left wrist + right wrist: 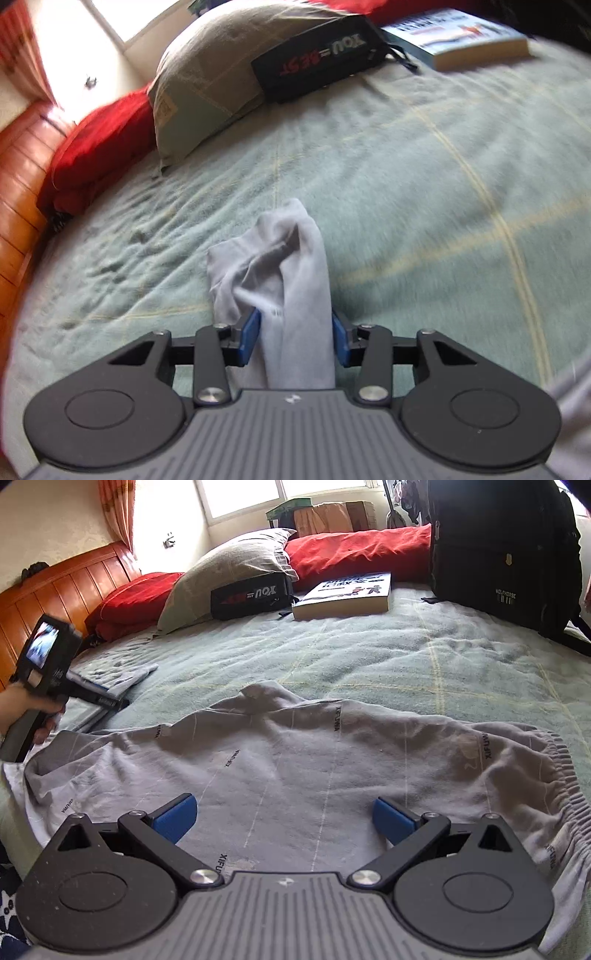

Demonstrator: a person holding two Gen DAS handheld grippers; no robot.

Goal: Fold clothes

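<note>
A grey garment [295, 768] with small printed lettering and an elastic hem lies spread and wrinkled on the green bedspread [332, 657]. One bunched end of the grey garment [291, 266] runs up between the blue pads [251, 334] of my left gripper [295, 328], which is shut on it just above the bed. In the right wrist view a hand holds the left gripper [107, 698] at the far left, with a strip of grey cloth at its tip. My right gripper [284, 816] hovers open over the middle of the garment, with nothing between its fingers.
At the head of the bed are a grey-green pillow [236, 572], red bedding [354, 550], a black pouch [251, 594] and a book [347, 594]. A black backpack [502, 554] stands at the right. A wooden headboard [66, 579] runs along the left.
</note>
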